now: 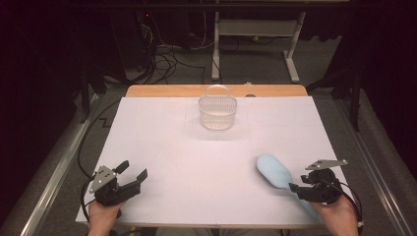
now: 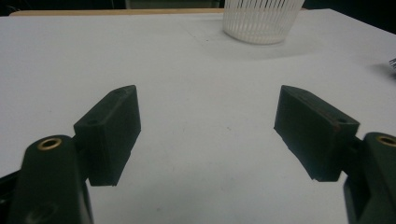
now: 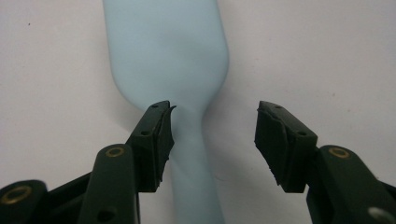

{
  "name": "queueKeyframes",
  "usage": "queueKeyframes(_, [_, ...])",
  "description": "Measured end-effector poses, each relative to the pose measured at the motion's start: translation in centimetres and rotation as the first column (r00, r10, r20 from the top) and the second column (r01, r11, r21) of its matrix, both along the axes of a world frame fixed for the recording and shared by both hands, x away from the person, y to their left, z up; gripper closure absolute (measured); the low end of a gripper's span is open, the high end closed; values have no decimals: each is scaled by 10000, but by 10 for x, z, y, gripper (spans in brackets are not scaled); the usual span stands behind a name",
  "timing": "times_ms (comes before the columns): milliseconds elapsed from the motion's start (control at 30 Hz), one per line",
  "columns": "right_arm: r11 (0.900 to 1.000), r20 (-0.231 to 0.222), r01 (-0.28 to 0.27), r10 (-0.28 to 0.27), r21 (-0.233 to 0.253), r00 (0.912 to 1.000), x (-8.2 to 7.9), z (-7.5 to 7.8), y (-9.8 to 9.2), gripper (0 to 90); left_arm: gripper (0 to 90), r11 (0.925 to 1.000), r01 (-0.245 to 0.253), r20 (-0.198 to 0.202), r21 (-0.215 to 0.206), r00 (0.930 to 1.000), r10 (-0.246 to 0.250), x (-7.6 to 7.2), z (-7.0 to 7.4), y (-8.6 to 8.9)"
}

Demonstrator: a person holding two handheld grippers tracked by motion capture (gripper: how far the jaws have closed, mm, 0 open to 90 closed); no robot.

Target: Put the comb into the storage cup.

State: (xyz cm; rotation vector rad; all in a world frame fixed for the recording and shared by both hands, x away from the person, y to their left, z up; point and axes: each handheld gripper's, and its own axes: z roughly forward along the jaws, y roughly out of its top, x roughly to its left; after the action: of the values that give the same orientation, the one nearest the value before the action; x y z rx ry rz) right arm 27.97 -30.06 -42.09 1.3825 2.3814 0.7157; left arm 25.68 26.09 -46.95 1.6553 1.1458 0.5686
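Two jaws spread wide on the right gripper (image 3: 212,133), and between them runs the neck of the pale blue brush (image 3: 173,60); the left jaw sits right against the handle's edge, the right jaw stands clear with bare table showing in the gap, so nothing is gripped. From the high view, the brush lies at the near right of the white table (image 1: 196,162), head angled up and away, handle running back under the right gripper and the hand holding it. Across the table, the left gripper (image 1: 134,170) rests at the near left corner, jaws parted, nothing between them but white surface. Well apart from both, a clear ribbed basket (image 1: 217,112) with a hoop handle stands upright at the far middle. Open table lies between brush and basket.
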Motion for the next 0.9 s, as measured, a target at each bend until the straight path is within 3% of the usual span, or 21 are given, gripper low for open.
queueKeyframes(900, [9985, -730, -416, 389, -355, 9966, 2, -12, 15, 491, 221, 10000, -8, -50, -9, 10000, 8, 1, 0, 1])
